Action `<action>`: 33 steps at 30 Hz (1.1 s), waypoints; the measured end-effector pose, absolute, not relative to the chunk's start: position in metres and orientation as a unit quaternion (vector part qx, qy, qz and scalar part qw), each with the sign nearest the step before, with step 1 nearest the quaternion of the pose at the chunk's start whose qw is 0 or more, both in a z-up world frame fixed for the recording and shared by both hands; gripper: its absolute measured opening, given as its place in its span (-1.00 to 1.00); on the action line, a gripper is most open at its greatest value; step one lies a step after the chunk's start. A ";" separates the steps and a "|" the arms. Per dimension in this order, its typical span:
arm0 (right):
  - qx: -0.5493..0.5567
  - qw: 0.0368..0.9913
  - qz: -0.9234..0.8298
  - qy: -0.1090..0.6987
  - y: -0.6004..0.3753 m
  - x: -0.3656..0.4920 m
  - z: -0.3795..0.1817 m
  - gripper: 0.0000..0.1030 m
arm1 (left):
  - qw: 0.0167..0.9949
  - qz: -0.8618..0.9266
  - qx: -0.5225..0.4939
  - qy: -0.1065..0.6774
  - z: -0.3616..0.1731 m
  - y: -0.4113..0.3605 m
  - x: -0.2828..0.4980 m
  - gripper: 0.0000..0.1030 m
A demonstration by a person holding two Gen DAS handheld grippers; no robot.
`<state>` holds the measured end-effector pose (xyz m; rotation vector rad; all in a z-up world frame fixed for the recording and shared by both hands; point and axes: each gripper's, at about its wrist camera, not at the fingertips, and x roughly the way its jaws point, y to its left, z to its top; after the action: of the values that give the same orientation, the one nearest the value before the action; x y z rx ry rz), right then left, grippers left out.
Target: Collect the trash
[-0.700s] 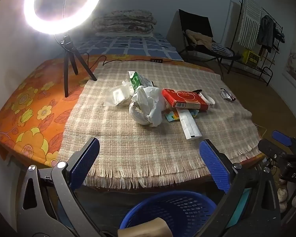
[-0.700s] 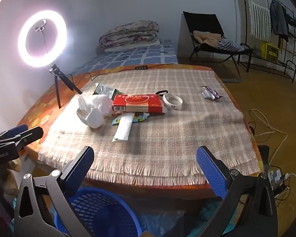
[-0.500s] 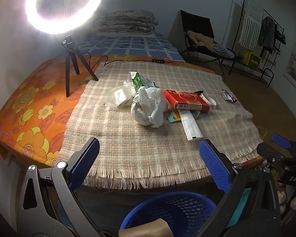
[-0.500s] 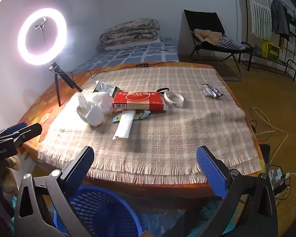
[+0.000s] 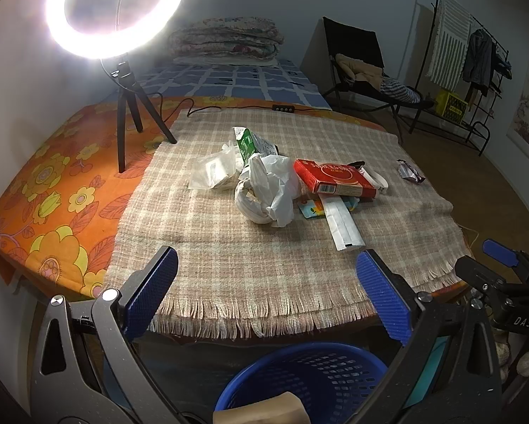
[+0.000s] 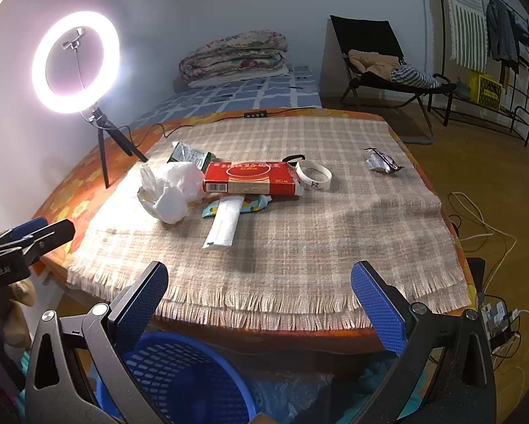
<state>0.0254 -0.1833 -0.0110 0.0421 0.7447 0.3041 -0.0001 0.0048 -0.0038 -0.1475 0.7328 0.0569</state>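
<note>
From the left wrist view, the left hand-held gripper (image 5: 268, 291) is spread wide with nothing between its blue pads. It hangs just off the near edge of the desk (image 5: 63, 183), which wears an orange flowered cover and a checked, fringed cloth (image 5: 229, 247). The trash sits in a bunch in the middle of the cloth, well apart from the gripper: a crumpled white plastic bag (image 5: 271, 190), a flat red cardboard box (image 5: 335, 178), a long white paper packet (image 5: 342, 226), a green and white carton (image 5: 246, 143) and a clear plastic wrapper (image 5: 213, 173). A small shiny crumpled wrapper (image 5: 409, 171) lies alone off to the right. A round blue plastic basket (image 5: 321, 378) waits on the floor under the gripper, with something tan already inside.

From the right wrist view, the right hand-held gripper (image 6: 259, 305) is spread wide too and holds nothing. The red box (image 6: 250, 178) rests on top of the white packet (image 6: 225, 221) and a small colourful wrapper (image 6: 253, 205), and a white paper ring (image 6: 313, 175) sits just beside it.

Things could go wrong here. The bag is soft and floppy, so a pinch may grab only a corner and let it slip. Pulling the box may drag the pieces under it. A low reach might snag the cloth. A big swing could knock the bright ring light on its small black tripod (image 6: 75, 62).
</note>
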 end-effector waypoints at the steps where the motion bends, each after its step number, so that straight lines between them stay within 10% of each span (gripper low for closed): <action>1: 0.020 0.920 0.148 0.362 -0.183 0.025 -0.011 0.99 | 0.931 0.028 -0.071 0.358 -0.005 0.006 0.000 0.99; 33: 0.020 0.921 0.146 0.360 -0.184 0.024 -0.010 0.99 | 0.930 0.029 -0.071 0.359 -0.008 0.008 0.001 0.99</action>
<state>0.0239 -0.1838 -0.0099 0.0415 0.7388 0.3000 0.0009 0.0084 -0.0076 -0.1450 0.7350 0.0603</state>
